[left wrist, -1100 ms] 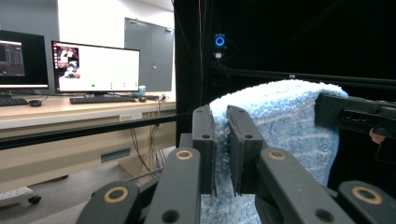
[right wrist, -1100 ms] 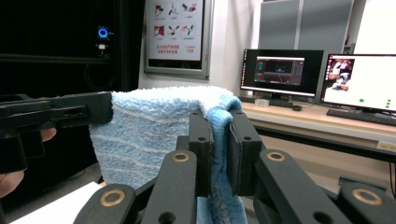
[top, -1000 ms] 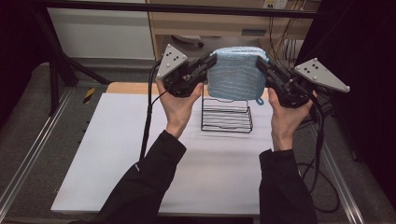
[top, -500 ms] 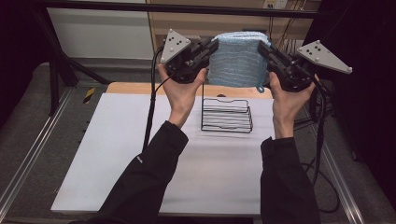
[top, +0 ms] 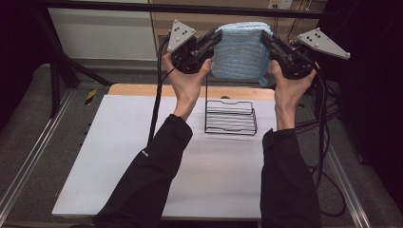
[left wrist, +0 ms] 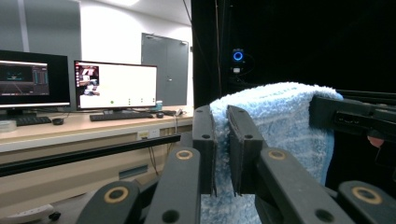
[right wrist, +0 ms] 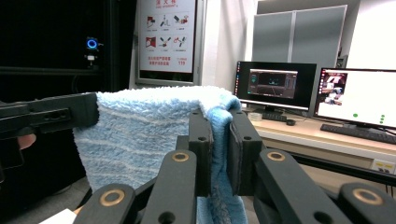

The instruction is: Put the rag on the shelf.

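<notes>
In the high view, the left claw [top: 215, 38] and the right claw [top: 266, 40] sit in the upper middle of the frame, each clamped on one top corner of a light blue towel [top: 240, 52]. The towel hangs stretched between them as a folded, ribbed panel, raised off the desk [top: 119, 156], its lower edge above a black wire rack [top: 231, 118] and apart from it. The rack stands on the white desk surface just right of centre. The left hand [top: 186, 80] and the right hand [top: 287, 88] grip the bodies of the claws from below, and dark sleeves [top: 147, 180] run down to the bottom edge of the frame. Black cables trail from both claws down the sides.

In the left gripper view, the left claw [left wrist: 222, 149] rises from the bottom centre with its two black jaws drawn close together on the towel's edge [left wrist: 280, 121]. The fluffy cloth spreads to the right of the frame, where the other claw grips its far corner at the right edge. Two monitors [left wrist: 114, 86] glow on a bench at the left.

In the right gripper view, the right claw [right wrist: 219, 151] likewise pinches the towel [right wrist: 140, 135] at bottom centre, a fold of it bunched between the jaws. The cloth stretches to the left, where the other claw holds its far corner. Monitors [right wrist: 275, 86] stand at the right and a poster [right wrist: 166, 32] hangs at the upper middle.
</notes>
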